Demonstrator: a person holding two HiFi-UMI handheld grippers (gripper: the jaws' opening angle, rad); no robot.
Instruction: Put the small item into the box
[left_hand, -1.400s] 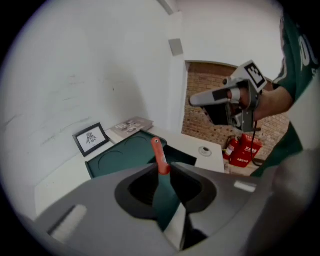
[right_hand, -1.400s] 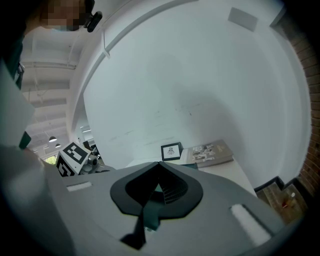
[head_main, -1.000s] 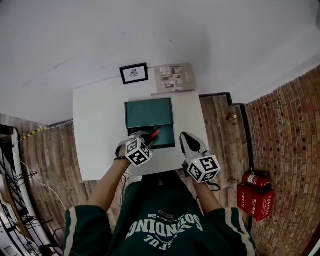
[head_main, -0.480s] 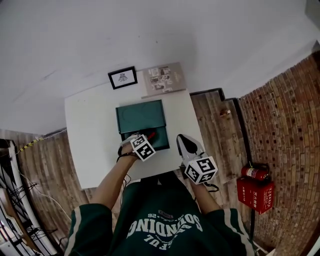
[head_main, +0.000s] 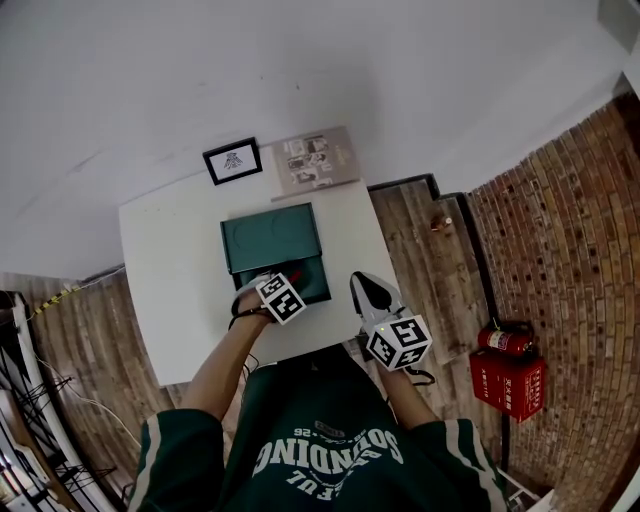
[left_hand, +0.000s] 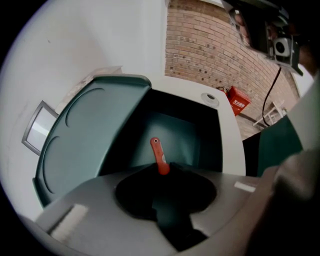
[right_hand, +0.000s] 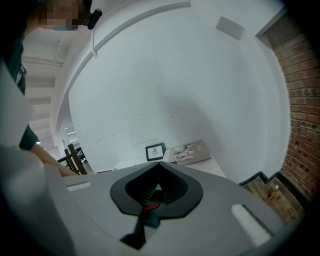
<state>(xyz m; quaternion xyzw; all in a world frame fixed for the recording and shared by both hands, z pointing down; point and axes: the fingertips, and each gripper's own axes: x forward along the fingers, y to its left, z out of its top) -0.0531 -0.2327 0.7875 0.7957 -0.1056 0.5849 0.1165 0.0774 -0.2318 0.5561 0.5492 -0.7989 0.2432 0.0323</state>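
The person is standing at a white rectangular table with a grey hand-held gripper in each hand. The left gripper is pinching a slim red-orange plastic strip with a small hole at its far end. Its jaws are closed down on the strip's near end, and the rest is poking out ahead of them. The strip is hanging over the open cavity of the dark green rectangular box, whose rounded lid is tilting back on the far side. I cannot tell from here how far above the box floor the strip is sitting, but it is not lying down yet.

The right gripper is idling at the table's near right corner, pointing up toward the white wall. Its jaws are pressed together with nothing between them. Past it, a small black-framed picture and a grey printed booklet are leaning by the wall at the back of the table.

To my eye the carry is finished and the drop is the step in hand. The next move is probably a slight dip of the left gripper into the cavity, then parting the jaws so the strip falls flat inside, clear of the box wall.
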